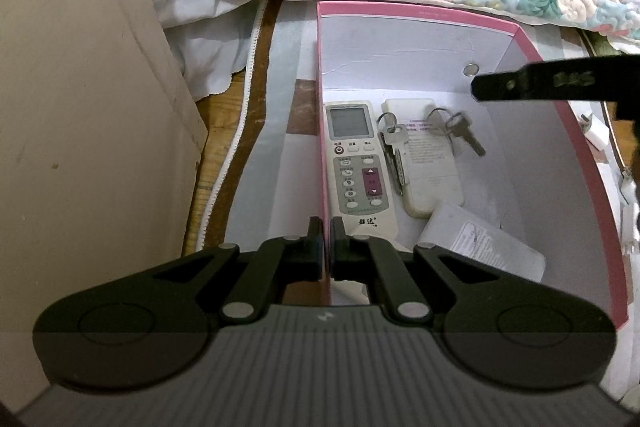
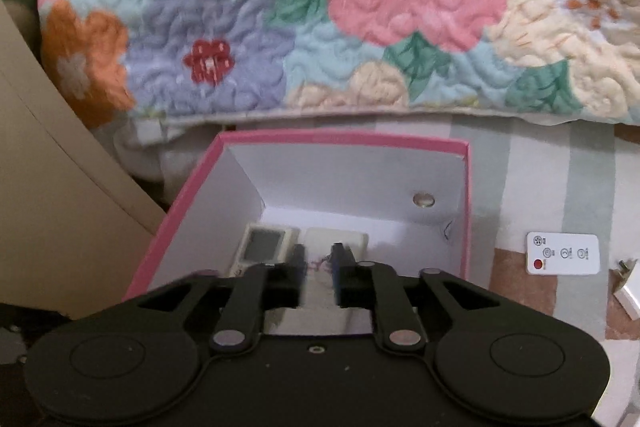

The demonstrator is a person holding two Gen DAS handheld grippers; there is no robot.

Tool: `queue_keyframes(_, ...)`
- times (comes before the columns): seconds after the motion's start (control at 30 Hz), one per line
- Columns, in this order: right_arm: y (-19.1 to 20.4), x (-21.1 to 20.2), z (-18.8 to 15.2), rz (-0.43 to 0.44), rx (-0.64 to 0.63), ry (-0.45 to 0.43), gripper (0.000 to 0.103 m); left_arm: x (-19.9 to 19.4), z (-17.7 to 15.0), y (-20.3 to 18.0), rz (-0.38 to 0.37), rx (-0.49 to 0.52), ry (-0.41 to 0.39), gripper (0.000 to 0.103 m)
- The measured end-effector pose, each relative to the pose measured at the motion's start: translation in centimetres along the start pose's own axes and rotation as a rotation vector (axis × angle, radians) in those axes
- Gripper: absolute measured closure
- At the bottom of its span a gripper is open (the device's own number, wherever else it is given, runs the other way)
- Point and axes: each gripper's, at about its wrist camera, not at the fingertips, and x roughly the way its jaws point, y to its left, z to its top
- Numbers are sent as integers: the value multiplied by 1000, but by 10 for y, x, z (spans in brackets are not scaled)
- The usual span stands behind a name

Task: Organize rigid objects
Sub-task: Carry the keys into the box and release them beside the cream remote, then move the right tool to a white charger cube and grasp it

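A pink box (image 1: 416,13) with white inner walls stands on the floor mat by a bed. In it lie an air-conditioner remote (image 1: 358,163), a white device (image 1: 430,163), two sets of keys (image 1: 394,151) and a white booklet (image 1: 486,241). My left gripper (image 1: 326,227) is shut on the box's left wall near its front corner. My right gripper (image 2: 316,259) is open and empty above the box (image 2: 344,139), over the remote (image 2: 262,247). One right finger (image 1: 532,83) reaches in from the right in the left wrist view.
A floral quilt (image 2: 320,19) hangs over the bed behind the box. A beige cabinet (image 1: 72,107) stands on the left. A small white remote (image 2: 562,253) and a white plug (image 2: 630,291) lie on the mat to the right of the box.
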Motion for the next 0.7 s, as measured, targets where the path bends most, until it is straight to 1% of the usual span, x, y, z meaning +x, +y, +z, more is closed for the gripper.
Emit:
queue_keyframes(0.13, -8, -29, -8, 21, 17, -57, 67, 0, 1, 1, -2, -7, 3, 101)
queue_keyframes(0.2, -14, -49, -17, 19, 27, -104, 55, 0, 1, 1, 0, -6, 4, 101)
queue_keyframes(0.23, -16, -58, -23, 17, 25, -132, 52, 1, 1, 1, 0, -8, 4, 101)
queue_keyframes(0.27, -18, -67, -30, 12, 19, -164, 46, 1, 1, 1, 0, -9, 5, 101)
queue_keyframes(0.3, -21, -78, -40, -4, 11, -210, 40, 1, 1, 1, 0, -9, 5, 101)
queue_keyframes(0.37, -24, -95, -56, -52, 4, -273, 35, 1, 1, 1, 1, -10, 6, 101)
queue_keyframes(0.4, -25, -102, -63, -83, 2, -288, 34, 1, 1, 1, 2, -10, 2, 101)
queue_keyframes(0.5, -28, -116, -78, -148, -17, -278, 31, 1, 1, 1, 1, -11, 3, 101)
queue_keyframes(0.63, -38, -132, -89, -199, -24, -257, 31, 1, 1, 1, 2, -10, 3, 101)
queue_keyframes(0.67, -40, -134, -90, -213, -22, -240, 29, 1, 1, 1, 2, -9, 3, 101)
queue_keyframes(0.7, -43, -135, -91, -234, -21, -210, 22, 1, 0, 1, 2, -9, 4, 101)
